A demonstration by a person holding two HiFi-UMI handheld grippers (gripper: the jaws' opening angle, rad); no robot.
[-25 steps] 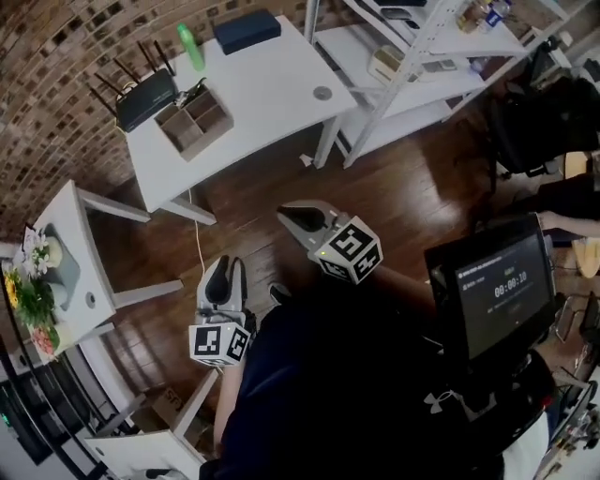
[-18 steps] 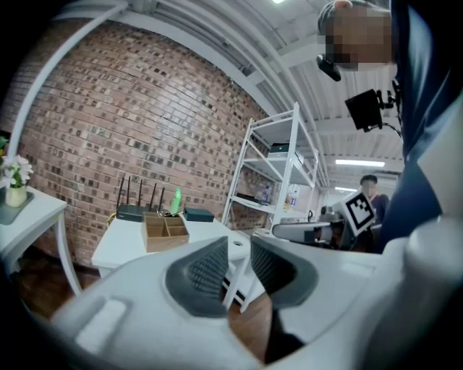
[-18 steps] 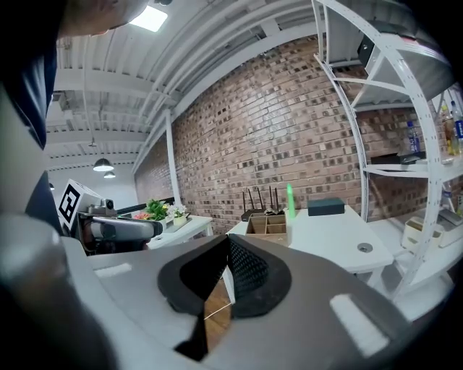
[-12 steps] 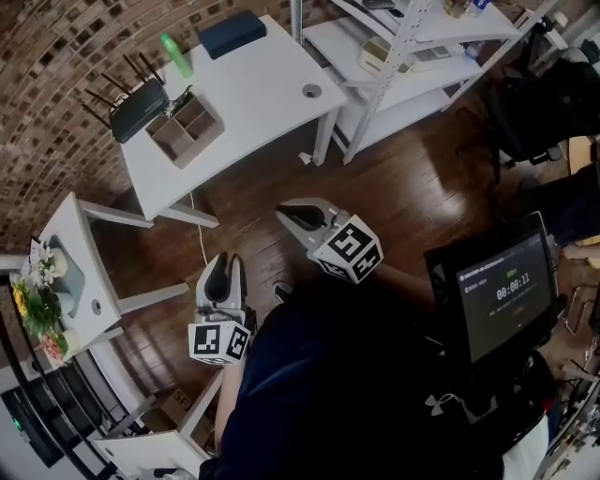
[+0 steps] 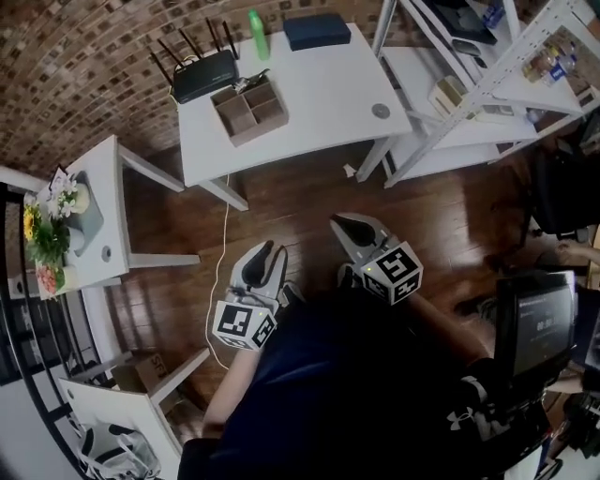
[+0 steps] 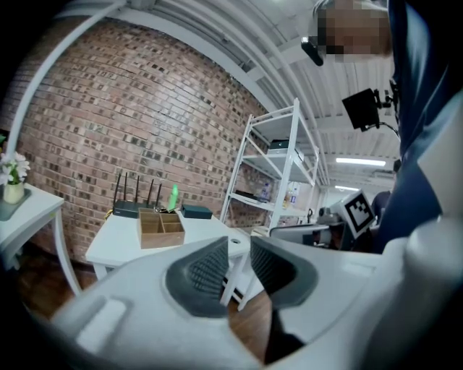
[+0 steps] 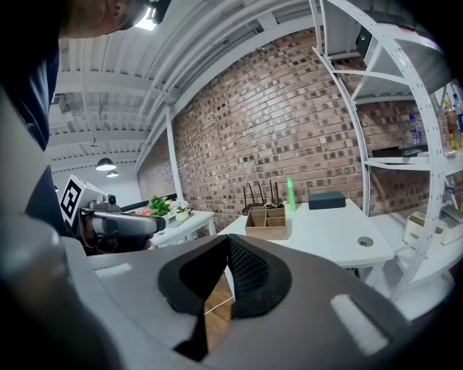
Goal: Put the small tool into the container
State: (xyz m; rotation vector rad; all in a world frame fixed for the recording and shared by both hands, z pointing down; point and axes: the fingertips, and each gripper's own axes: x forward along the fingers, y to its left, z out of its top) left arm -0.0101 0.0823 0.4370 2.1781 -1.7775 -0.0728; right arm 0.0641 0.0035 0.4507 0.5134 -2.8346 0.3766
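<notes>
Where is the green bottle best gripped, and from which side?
Probably its upper half, from the front, jaws level. The bottle stands upright and slim; the organizer stands just before its foot, and the router is close at its left.

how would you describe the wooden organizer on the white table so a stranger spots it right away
Find the big white table against the brick wall. Toward its wall edge, in front of the black router with upright antennas, stands the wooden organizer. It alone is brown and open-topped, split into compartments, unlike the green bottle and dark blue box.
</notes>
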